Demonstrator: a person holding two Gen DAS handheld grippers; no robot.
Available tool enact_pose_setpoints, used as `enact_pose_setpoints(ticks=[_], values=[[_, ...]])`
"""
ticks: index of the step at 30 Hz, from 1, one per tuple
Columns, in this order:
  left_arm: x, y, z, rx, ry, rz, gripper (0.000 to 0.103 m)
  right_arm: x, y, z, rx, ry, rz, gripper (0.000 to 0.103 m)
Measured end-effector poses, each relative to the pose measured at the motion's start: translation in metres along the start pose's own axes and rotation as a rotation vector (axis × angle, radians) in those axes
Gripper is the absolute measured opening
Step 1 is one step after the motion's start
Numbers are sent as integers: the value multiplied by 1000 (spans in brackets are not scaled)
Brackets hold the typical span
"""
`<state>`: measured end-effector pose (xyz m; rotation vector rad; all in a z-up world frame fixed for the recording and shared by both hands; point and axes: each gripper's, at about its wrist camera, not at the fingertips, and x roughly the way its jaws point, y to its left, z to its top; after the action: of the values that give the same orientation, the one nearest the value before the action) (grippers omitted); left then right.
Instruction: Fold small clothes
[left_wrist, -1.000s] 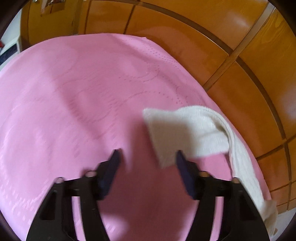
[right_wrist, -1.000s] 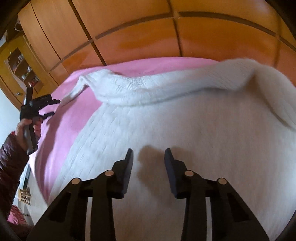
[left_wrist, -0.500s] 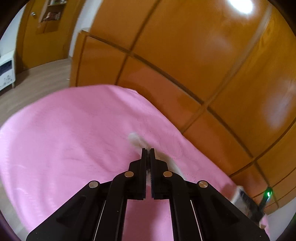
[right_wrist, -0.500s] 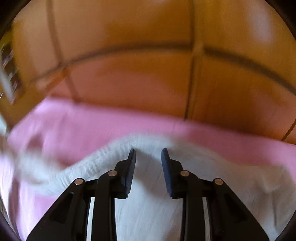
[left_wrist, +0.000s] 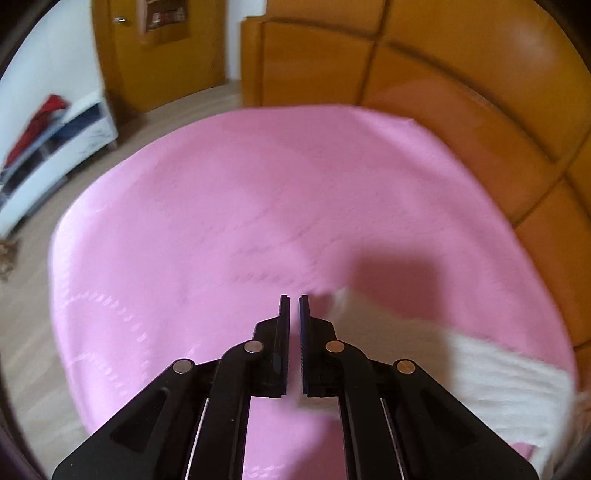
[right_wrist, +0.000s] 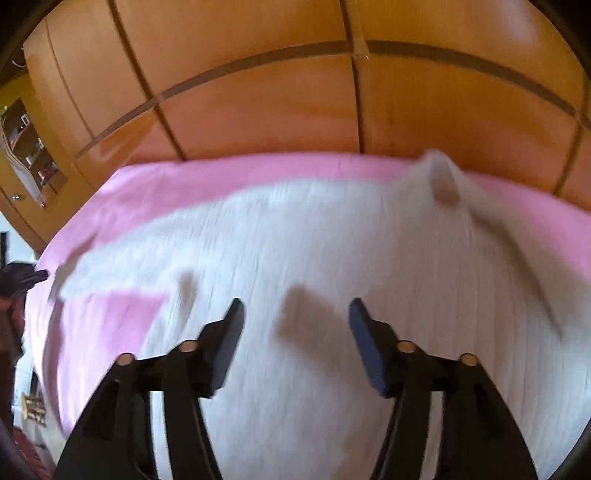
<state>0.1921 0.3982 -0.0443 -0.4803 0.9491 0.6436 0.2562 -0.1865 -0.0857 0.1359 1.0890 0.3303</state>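
Left fingers pinched, right fingers spread over a white sweater.
The left gripper (left_wrist: 291, 321) is clenched with only a slit between its fingers, apparently on nothing; the right gripper (right_wrist: 295, 332) hangs released above the white sweater (right_wrist: 332, 258), spread on the pink sheet (left_wrist: 221, 221) beside wooden wardrobe doors (right_wrist: 277, 92).

Right gripper (right_wrist: 295, 321) jaws now spread wide over white sweater (right_wrist: 332, 258); half a second back they stood much closer. Sweater's top edge now lower across pink sheet (right_wrist: 221, 177), sleeve flopped up at far right, all blurred. Left gripper (left_wrist: 293, 314), wide a second ago, stays nearly closed as at half-second mark; whether it grips anything unclear. White knit (left_wrist: 498, 384) now lower right of it.
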Motion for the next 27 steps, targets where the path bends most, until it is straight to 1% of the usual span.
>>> enact_pose_setpoints(ticks=[1,2,3,4,5,6,8,9,11,12,14,15,16,18,20,21,22,24,25,26,27], values=[[-5,2,-5,-8,-5,-29,6,-11,-5,-15,15,3,13,68],[-12,4,-12,-20,-14,-55,24,-21,-11,-27,30,8,15,68],[-20,5,-19,-29,-24,-72,35,-29,-16,-38,47,13,7,68],[-33,4,-32,-37,-56,-110,52,-43,-25,-51,73,10,1,68],[-46,3,-44,-36,-86,-144,58,-57,-34,-62,97,2,-3,68],[-60,-5,-61,-10,-112,-192,59,-73,-44,-72,120,-8,-12,68],[-76,-23,-88,63,-111,-263,59,-103,-63,-90,172,-42,-59,68],[-82,-32,-98,90,-109,-291,59,-124,-81,-100,214,-68,-101,67],[-101,-63,-138,191,-94,-390,59,-153,-112,-112,283,-107,-166,67],[-106,-74,-152,227,-83,-420,59,-171,-135,-124,335,-129,-224,66],[-122,-106,-190,315,-58,-518,59,-195,-172,-140,423,-145,-315,63],[-129,-120,-206,358,-48,-557,59,-208,-192,-151,470,-156,-352,60],[-136,-138,-227,422,-42,-583,59,-216,-207,-158,505,-165,-389,58],[-143,-165,-259,523,-17,-606,59,-237,-240,-171,561,-195,-502,58],[-145,-190,-292,622,19,-627,59,-249,-260,-173,550,-218,-572,59],[-146,-197,-302,652,18,-620,59,-252,-269,-172,539,-228,-611,61],[-146,-209,-316,705,11,-604,59,-254,-281,-167,518,-238,-642,62],[-146,-217,-331,758,-3,-586,59,-253,-294,-159,472,-242,-682,64],[-145,-222,-338,789,-28,-554,59,-250,-302,-156,443,-238,-695,65],[-144,-223,-346,801,-37,-529,60,-242,-305,-150,420,-230,-703,65],[-139,-226,-344,799,-32,-520,62,-234,-310,-145,405,-225,-714,66]])
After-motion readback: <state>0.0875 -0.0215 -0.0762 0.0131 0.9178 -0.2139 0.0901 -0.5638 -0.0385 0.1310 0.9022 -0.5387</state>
